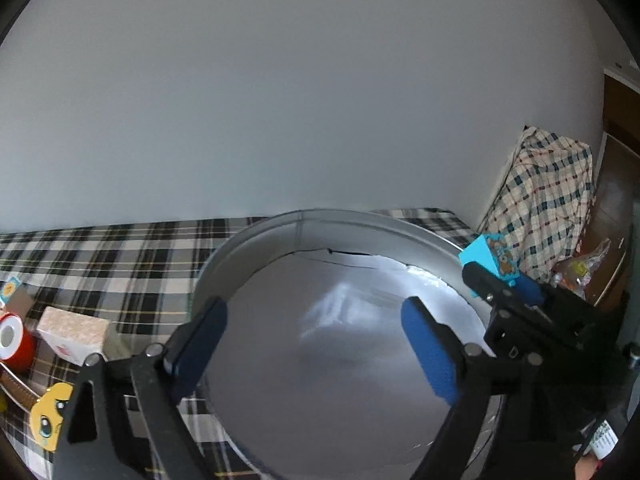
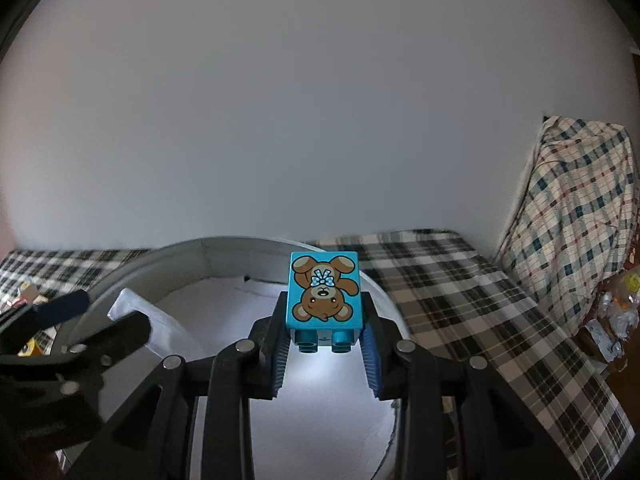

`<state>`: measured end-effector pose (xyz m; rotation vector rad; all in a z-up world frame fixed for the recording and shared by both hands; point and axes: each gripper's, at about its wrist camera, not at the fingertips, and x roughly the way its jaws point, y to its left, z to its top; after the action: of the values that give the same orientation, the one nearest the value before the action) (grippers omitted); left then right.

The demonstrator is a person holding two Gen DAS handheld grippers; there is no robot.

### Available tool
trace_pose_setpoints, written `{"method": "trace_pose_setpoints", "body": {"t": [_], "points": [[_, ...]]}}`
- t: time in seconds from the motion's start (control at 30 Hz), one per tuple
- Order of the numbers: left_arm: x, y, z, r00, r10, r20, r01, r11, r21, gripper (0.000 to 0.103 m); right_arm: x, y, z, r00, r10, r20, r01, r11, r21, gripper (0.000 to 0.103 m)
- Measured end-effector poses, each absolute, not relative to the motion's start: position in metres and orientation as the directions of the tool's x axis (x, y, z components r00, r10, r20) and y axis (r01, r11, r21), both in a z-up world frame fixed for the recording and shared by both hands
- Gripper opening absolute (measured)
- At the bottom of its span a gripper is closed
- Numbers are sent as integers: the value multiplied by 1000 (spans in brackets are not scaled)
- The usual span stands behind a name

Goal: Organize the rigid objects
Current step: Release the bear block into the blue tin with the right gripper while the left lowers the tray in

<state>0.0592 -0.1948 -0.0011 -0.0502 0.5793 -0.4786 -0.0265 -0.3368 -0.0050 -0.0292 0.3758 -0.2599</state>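
The right gripper (image 2: 325,354) is clamping a blue bear block (image 2: 325,290) over the round pan (image 1: 260,236). The left gripper (image 1: 316,344) is hanging wide, nothing between its fingers. A red tape roll (image 1: 14,340) and a small box (image 1: 72,334) are lying on the checked cloth (image 1: 100,260) beside the pan.

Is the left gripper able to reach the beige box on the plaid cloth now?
Probably yes. The left gripper is open and empty over the round metal tray; the beige box lies outside the tray with nothing covering it.

Plaid-covered table (image 1: 120,264): round metal tray (image 1: 256,240), red tape roll (image 1: 16,344), small carton (image 1: 72,336) lying on it.
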Motion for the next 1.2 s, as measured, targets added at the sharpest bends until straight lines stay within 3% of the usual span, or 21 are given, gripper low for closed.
{"method": "trace_pose_setpoints", "body": {"t": [0.13,0.23,0.37,0.43,0.47,0.5,0.57,0.77,1.2], "points": [[48,-186,5,762,-410,-502,397,907,-138,101,-20,-334,-13,886,-187,-424,180,982,-55,34],[40,-174,8,775,-386,-501,382,917,-115,102,-13,-330,-20,862,-136,-489,133,990,-42,40],[28,-154,10,807,-304,-506,328,944,-44,102,-29,-336,-10,898,-155,-412,167,986,-7,42],[21,-140,10,831,-266,-489,296,955,-16,102,-46,-346,1,926,-188,-326,213,976,44,57],[19,-134,10,842,-245,-481,277,961,-6,102,-53,-350,4,934,-209,-289,237,969,67,74],[16,-127,10,852,-225,-472,258,966,5,102,-61,-356,7,940,-234,-249,264,960,95,83],[13,-116,8,866,-193,-462,225,974,16,102,-73,-367,11,943,-272,-193,304,940,156,85],[9,-95,3,881,-144,-450,170,985,19,102,-76,-392,9,923,-317,-219,369,888,273,85],[2,-88,3,891,-141,-432,170,985,31,102,-98,-369,3,880,-456,-131,474,841,259,85]]}}
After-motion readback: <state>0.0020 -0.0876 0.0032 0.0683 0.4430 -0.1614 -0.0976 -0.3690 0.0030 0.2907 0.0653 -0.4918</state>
